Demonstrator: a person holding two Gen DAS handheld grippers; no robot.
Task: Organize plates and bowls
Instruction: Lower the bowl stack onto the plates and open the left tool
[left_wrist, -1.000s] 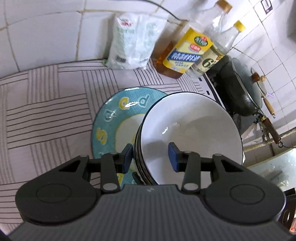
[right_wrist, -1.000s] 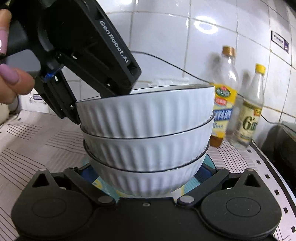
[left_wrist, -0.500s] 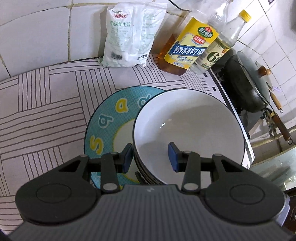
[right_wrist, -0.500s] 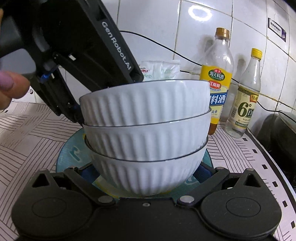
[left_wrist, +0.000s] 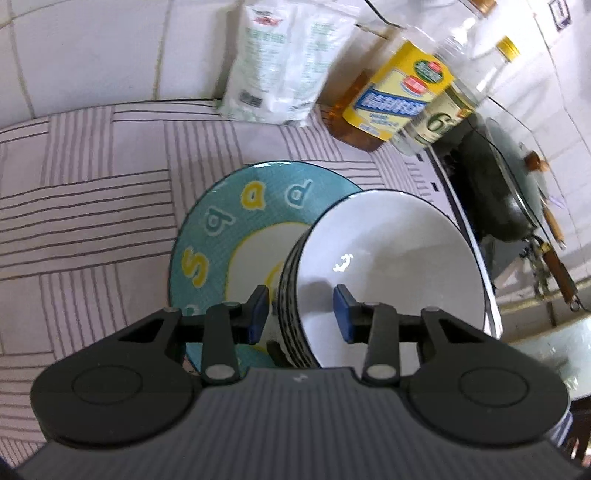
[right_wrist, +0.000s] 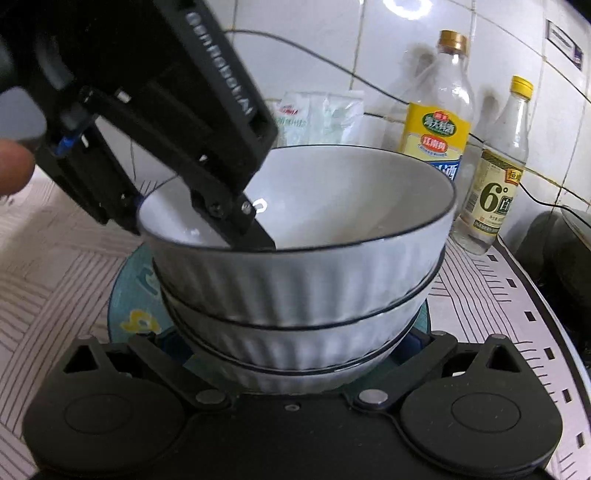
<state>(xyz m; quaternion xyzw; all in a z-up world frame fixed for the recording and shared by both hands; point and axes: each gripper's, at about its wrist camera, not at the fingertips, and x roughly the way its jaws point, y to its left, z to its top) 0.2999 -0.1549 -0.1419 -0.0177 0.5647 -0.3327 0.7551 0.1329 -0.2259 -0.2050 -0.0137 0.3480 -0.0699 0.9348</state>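
Three ribbed white bowls (left_wrist: 388, 266) are nested in a stack (right_wrist: 295, 280) on a teal plate with yellow and blue letters (left_wrist: 221, 221), which shows under them in the right wrist view too (right_wrist: 136, 291). My left gripper (left_wrist: 300, 314) straddles the near rim of the stack. One blue pad is outside the nested rims and the other inside the top bowl, shut on that rim. From the right wrist view the same gripper (right_wrist: 199, 221) comes down from the upper left. My right gripper (right_wrist: 295, 341) stands wide, with its jaws hugging both sides of the bottom bowl (right_wrist: 295, 376).
A white bag (left_wrist: 288, 62), a yellow-labelled bottle (left_wrist: 399, 96) and a clear bottle (right_wrist: 498, 166) line the tiled back wall. A dark wok with a lid (left_wrist: 506, 192) sits on the stove to the right. Striped cloth (left_wrist: 92, 221) covers the counter to the left. A fingertip (right_wrist: 14, 170) shows at the left edge.
The right wrist view has tipped downward, so the top bowl's inside now shows instead of only its side. The bowls stay between both pairs of jaws, on the plate.
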